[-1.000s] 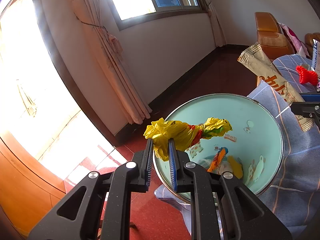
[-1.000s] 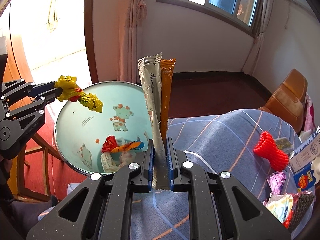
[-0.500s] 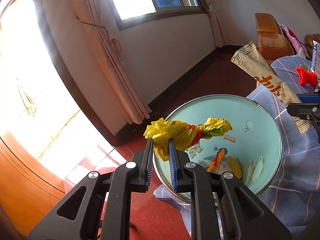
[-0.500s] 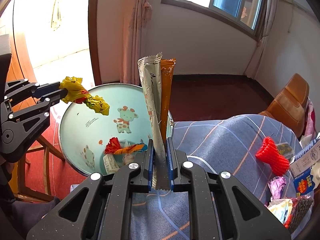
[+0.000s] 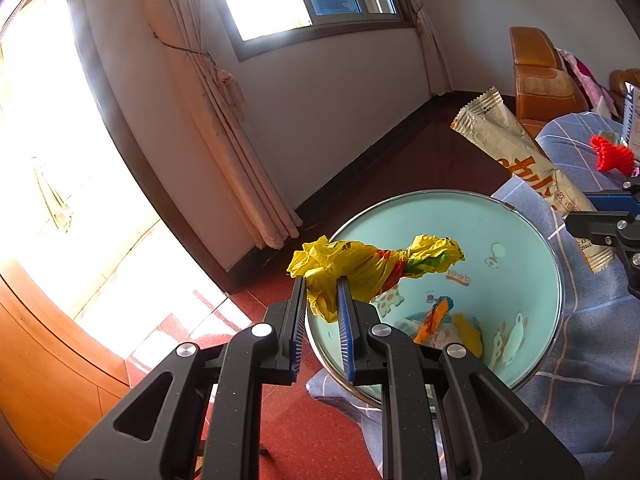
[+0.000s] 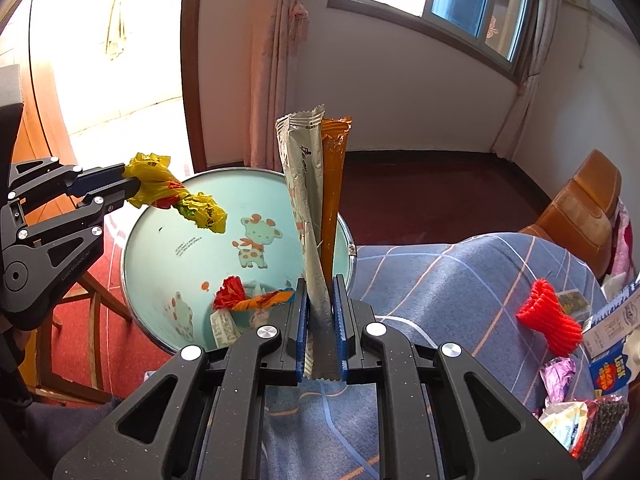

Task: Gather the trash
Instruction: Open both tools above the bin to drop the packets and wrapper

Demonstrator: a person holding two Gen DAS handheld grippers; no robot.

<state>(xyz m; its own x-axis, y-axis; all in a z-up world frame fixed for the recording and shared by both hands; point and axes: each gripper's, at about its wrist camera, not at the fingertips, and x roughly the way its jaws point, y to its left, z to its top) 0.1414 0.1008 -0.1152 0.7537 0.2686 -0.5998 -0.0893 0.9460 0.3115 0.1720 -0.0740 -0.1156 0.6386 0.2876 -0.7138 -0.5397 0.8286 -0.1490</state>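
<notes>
My left gripper (image 5: 322, 284) is shut on a crumpled yellow wrapper (image 5: 372, 264) and holds it over the near rim of a pale green bin (image 5: 500, 220) printed with cartoon animals. In the right wrist view the same left gripper (image 6: 128, 186) and yellow wrapper (image 6: 176, 200) hang above the bin (image 6: 168, 248). My right gripper (image 6: 320, 292) is shut on two long stick wrappers (image 6: 308, 184), one silver and one orange, upright beside the bin's right rim. The left wrist view shows the silver wrapper (image 5: 520, 152). Red and orange wrappers (image 6: 248, 300) lie in the bin.
A blue checked cloth (image 6: 440, 272) covers the surface right of the bin. On it lie a red foam net (image 6: 548, 316) and several snack wrappers (image 6: 560, 376). A brown leather seat (image 6: 580, 200) stands behind. Red floor and curtains lie beyond the bin.
The long wrappers in the right gripper have edged slightly toward the bin. The left gripper and its yellow wrapper have stayed where they were.
</notes>
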